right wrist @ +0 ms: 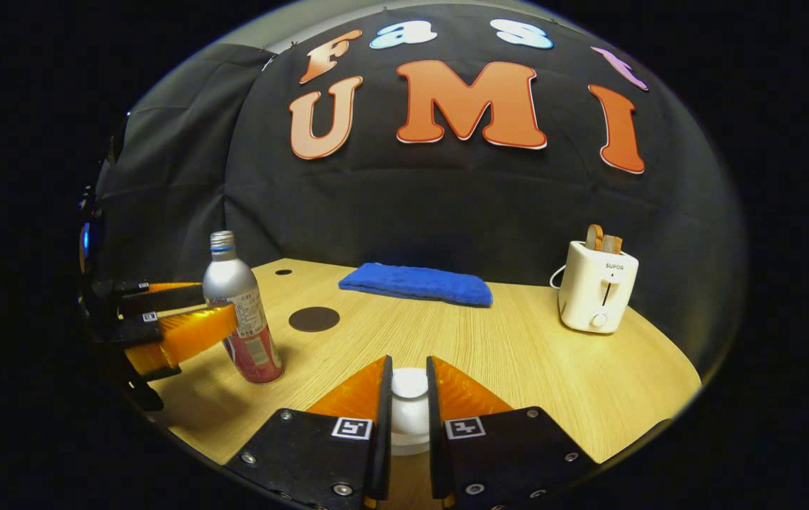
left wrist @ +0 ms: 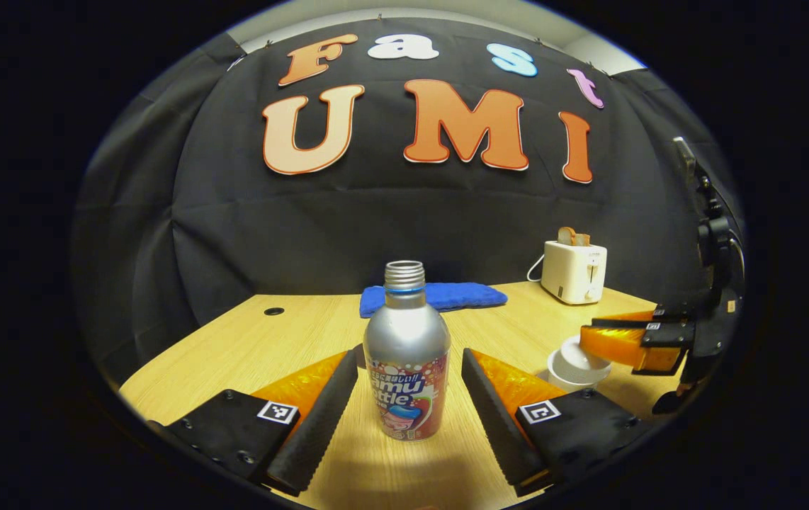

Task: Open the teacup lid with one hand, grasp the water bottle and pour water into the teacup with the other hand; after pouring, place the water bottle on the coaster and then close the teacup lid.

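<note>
In the left gripper view, the left gripper is spread wide, its two fingers standing on either side of the water bottle with a clear gap at each side, so neither finger touches it. The bottle stands upright on the wooden table, long axis vertical, its open, capless mouth pointing straight up. The label wraps the lower body, bare metal above it.

In the right gripper view, the right gripper is drawn narrow around the knob of the teacup lid; both fingers lie close against the knob, though whether they truly press on it cannot be told. The lid sits on the white teacup, which stands low between the fingers near the table's front edge. In the left gripper view the same cup shows to the right of the bottle, under the tips of the right gripper.

Farther out, a dark round coaster lies flat on the table just behind and right of the bottle, apart from it. A blue folded towel lies at the far edge by the booth wall. A white toaster with slices of toast in its slots stands at the far right.
</note>
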A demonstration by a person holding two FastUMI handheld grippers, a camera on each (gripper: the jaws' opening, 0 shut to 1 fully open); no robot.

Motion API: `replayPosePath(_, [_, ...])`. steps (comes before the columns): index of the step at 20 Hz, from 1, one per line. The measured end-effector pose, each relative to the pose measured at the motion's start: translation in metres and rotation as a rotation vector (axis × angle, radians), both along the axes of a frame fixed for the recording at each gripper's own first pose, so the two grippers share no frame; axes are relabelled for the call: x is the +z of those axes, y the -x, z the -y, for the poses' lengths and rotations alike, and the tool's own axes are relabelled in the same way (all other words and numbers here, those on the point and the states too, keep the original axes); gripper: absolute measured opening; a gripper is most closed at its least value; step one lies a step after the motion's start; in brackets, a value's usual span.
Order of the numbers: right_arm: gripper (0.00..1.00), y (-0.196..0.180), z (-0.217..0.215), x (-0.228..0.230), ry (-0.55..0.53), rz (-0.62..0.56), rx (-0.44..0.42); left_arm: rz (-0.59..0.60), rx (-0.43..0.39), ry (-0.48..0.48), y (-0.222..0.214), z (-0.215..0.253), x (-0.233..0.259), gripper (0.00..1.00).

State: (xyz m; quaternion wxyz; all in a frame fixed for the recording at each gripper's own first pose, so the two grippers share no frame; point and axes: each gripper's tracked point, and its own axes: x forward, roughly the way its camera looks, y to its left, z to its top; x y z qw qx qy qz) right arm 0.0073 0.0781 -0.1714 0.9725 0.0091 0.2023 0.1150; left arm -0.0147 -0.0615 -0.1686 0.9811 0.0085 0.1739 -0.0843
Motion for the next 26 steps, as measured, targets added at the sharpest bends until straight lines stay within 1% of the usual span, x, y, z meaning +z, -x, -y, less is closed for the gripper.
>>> replayPosePath(1, [0.23,0.001,0.004,0.003,-0.002,0.005,-0.008,-0.012,0.001,0.002,-0.001,0.0,-0.006,0.98])
replayPosePath(2, [0.23,0.001,0.008,0.006,-0.005,0.008,-0.017,-0.027,0.004,0.005,-0.003,0.0,-0.009,0.94])
replayPosePath(3, [0.23,0.001,0.011,0.008,-0.008,0.009,-0.025,-0.044,0.01,0.006,-0.004,0.0,-0.015,0.98])
replayPosePath(5, [0.23,0.002,0.02,0.012,-0.008,0.018,-0.043,-0.077,0.014,0.007,-0.005,0.002,-0.024,0.98])
replayPosePath(6, [0.23,0.002,0.025,0.016,-0.006,0.024,-0.053,-0.09,0.015,0.008,-0.006,0.003,-0.028,1.0])
replayPosePath(7, [0.23,0.002,0.029,0.017,-0.005,0.029,-0.061,-0.106,0.017,0.007,-0.006,0.003,-0.034,0.98])
replayPosePath(13, [0.23,0.005,0.048,0.03,-0.01,0.057,-0.098,-0.191,0.037,0.007,-0.006,0.003,-0.057,0.98])
replayPosePath(14, [0.23,0.005,0.05,0.032,-0.009,0.059,-0.102,-0.193,0.038,0.006,-0.007,0.002,-0.058,0.96])
replayPosePath(15, [0.23,0.005,0.052,0.033,-0.011,0.061,-0.104,-0.189,0.04,0.008,-0.009,0.002,-0.06,0.89])
replayPosePath(18, [0.23,0.008,0.058,0.035,-0.007,0.065,-0.116,-0.178,0.048,-0.001,-0.008,0.001,-0.055,0.83])
replayPosePath(19, [0.23,0.009,0.06,0.035,-0.004,0.066,-0.118,-0.168,0.049,-0.017,-0.009,0.0,-0.055,0.87])
replayPosePath(20, [0.23,0.009,0.062,0.035,-0.002,0.069,-0.123,-0.158,0.046,-0.035,-0.009,-0.002,-0.05,0.82])
replayPosePath(21, [0.23,0.009,0.064,0.037,-0.003,0.07,-0.125,-0.147,0.043,-0.058,-0.011,-0.005,-0.045,0.82])
replayPosePath(22, [0.23,0.009,0.066,0.038,-0.005,0.073,-0.129,-0.129,0.04,-0.087,-0.014,-0.007,-0.039,0.85])
replayPosePath(23, [0.23,0.012,0.069,0.039,-0.005,0.076,-0.133,-0.117,0.037,-0.125,-0.019,-0.008,-0.035,0.82])
replayPosePath(24, [0.23,0.012,0.071,0.041,-0.004,0.08,-0.137,-0.105,0.033,-0.164,-0.023,-0.009,-0.032,0.82])
replayPosePath(25, [0.23,0.013,0.073,0.042,-0.003,0.084,-0.141,-0.093,0.027,-0.201,-0.025,-0.009,-0.029,0.86])
replayPosePath(26, [0.23,0.014,0.075,0.044,-0.002,0.089,-0.144,-0.086,0.018,-0.236,-0.026,-0.009,-0.027,0.82])
